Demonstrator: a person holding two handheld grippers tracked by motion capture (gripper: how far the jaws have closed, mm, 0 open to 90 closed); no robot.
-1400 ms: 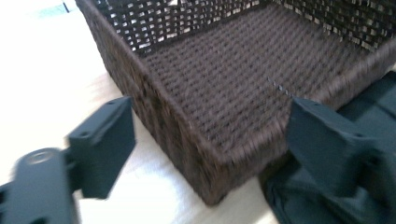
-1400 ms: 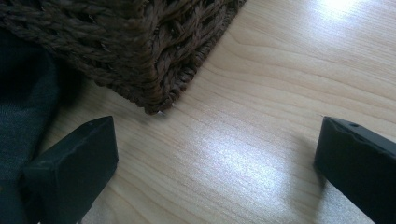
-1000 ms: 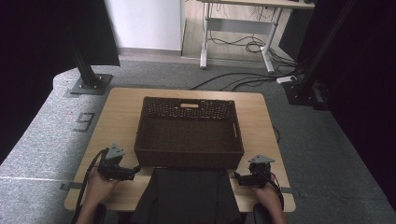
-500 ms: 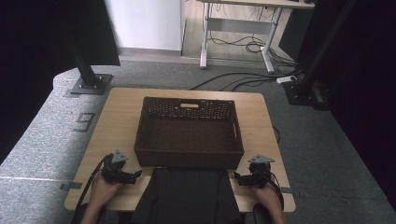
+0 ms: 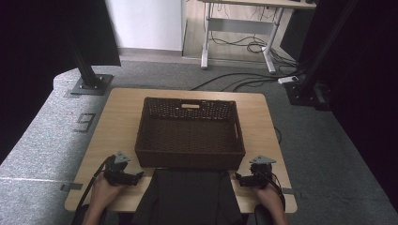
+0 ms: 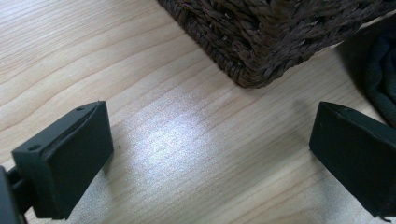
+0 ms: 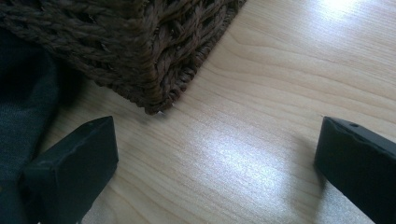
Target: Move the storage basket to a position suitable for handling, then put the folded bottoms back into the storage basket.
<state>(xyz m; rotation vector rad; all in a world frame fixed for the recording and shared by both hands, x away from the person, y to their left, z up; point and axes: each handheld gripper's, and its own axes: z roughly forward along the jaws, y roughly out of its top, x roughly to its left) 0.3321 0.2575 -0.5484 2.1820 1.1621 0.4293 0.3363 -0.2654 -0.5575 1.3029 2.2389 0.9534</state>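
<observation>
A dark brown woven basket (image 5: pixel 190 133) stands empty in the middle of the wooden table (image 5: pixel 117 126). A dark grey cloth (image 5: pixel 187 197) lies folded at the table's front edge, against the basket's near wall. My left gripper (image 5: pixel 136 177) rests on the table just left of the cloth, open, with bare wood between its jaws; the basket's near left corner (image 6: pixel 252 56) is just ahead of it. My right gripper (image 5: pixel 238 179) sits right of the cloth, open too, facing the basket's near right corner (image 7: pixel 154 70). The cloth's edge (image 7: pixel 23 107) lies by its left jaw.
Black stand bases (image 5: pixel 89 84) sit on the grey floor behind the table's left and right corners. A white desk frame with cables (image 5: pixel 239 44) stands farther back. Bare wood lies on both sides of the basket.
My left gripper has slid right and slightly nearer along the front edge, toward the cloth. The right gripper has stayed put.
</observation>
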